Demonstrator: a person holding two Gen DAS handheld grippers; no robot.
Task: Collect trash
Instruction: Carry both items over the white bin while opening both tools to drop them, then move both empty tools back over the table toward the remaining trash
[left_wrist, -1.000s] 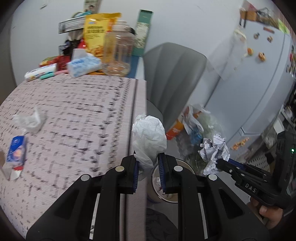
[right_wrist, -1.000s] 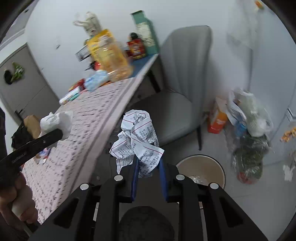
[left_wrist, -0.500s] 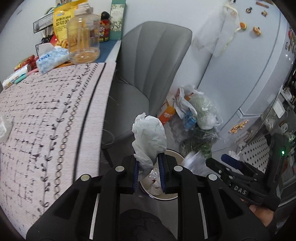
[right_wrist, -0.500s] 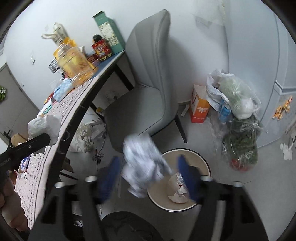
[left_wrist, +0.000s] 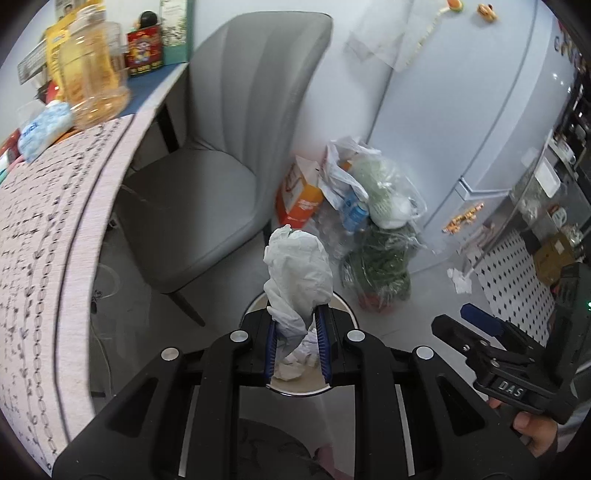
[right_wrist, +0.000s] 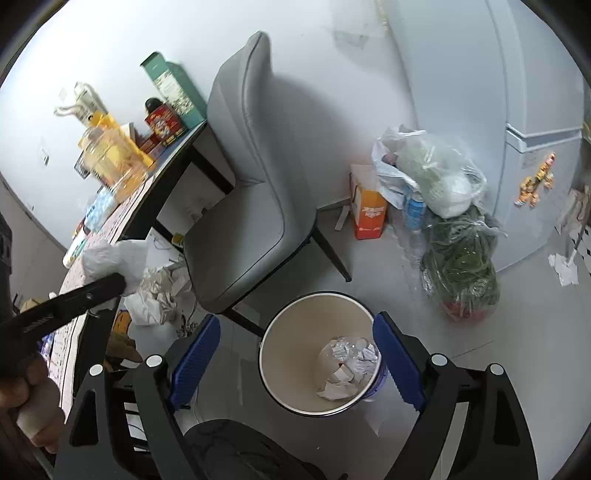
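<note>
Pinching a crumpled white tissue (left_wrist: 297, 275), my left claw (left_wrist: 297, 347) hangs closed on it above the trash bin (right_wrist: 295, 321) on the floor, right of the bench (left_wrist: 48, 236). My right claw (right_wrist: 295, 363) has just been opening; it gapes wide and empty over the bin, crumpled paper (right_wrist: 349, 363) lying inside.

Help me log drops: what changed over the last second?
The right gripper has just been opening and let go its printed paper, now lying in the bin. Both grippers swung from the table to over the bin. The left gripper is still clamped on the white tissue wad.
</note>
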